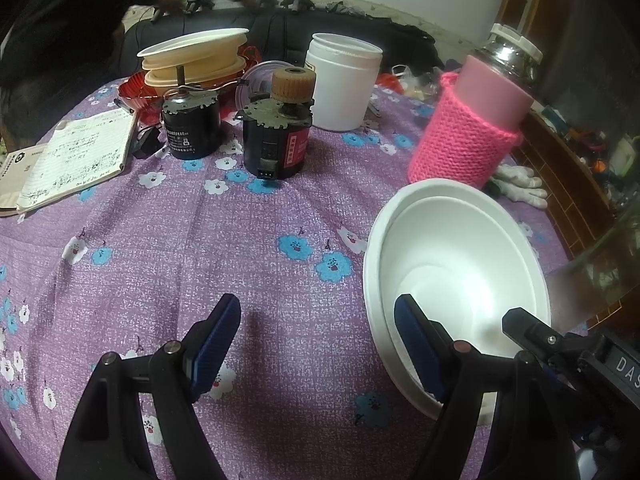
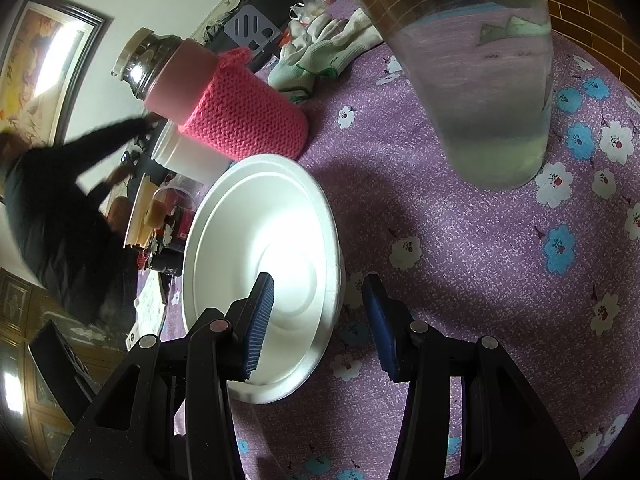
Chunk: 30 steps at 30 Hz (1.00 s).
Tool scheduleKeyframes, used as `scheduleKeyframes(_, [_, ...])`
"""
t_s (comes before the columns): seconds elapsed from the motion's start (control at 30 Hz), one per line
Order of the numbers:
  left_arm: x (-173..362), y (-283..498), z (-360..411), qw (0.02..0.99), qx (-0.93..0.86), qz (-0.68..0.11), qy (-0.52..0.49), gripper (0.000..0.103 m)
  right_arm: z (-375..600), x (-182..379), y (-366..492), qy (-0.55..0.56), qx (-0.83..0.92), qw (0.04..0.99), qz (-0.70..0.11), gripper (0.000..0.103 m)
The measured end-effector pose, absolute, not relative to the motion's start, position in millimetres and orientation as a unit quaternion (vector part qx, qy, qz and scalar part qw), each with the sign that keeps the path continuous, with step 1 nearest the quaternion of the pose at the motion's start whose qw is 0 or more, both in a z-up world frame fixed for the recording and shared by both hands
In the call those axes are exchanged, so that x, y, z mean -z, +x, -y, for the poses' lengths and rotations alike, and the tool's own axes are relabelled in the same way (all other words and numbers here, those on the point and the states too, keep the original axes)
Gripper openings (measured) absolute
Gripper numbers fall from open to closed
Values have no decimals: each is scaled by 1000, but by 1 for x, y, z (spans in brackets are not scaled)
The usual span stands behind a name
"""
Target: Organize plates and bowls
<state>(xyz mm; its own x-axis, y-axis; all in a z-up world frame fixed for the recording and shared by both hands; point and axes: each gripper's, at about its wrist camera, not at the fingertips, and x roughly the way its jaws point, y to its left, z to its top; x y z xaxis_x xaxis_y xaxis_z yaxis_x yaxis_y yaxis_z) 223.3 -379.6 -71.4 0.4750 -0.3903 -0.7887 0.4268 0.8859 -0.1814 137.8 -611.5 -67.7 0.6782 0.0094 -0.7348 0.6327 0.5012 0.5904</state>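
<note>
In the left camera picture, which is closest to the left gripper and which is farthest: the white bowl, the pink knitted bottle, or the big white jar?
From the left gripper:
1. White bowl, right beside its right finger.
2. Pink knitted bottle, behind the bowl, right side.
3. Big white jar, far back, near the middle.

White bowl (image 1: 460,256); purple flowered tablecloth (image 1: 200,248); pink knitted sleeve (image 1: 464,140).

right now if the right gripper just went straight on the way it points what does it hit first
Most likely the rim of the white foam bowls: the right gripper straddles it, one finger over the inside, the other outside. Depth is unclear.
</note>
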Motion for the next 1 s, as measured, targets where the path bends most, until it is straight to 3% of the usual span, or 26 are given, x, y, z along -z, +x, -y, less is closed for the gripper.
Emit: scheduleKeyframes(1.0, [85, 228, 386, 845, 239, -478, 21, 80, 610, 73, 140, 464, 196, 788, -354, 46])
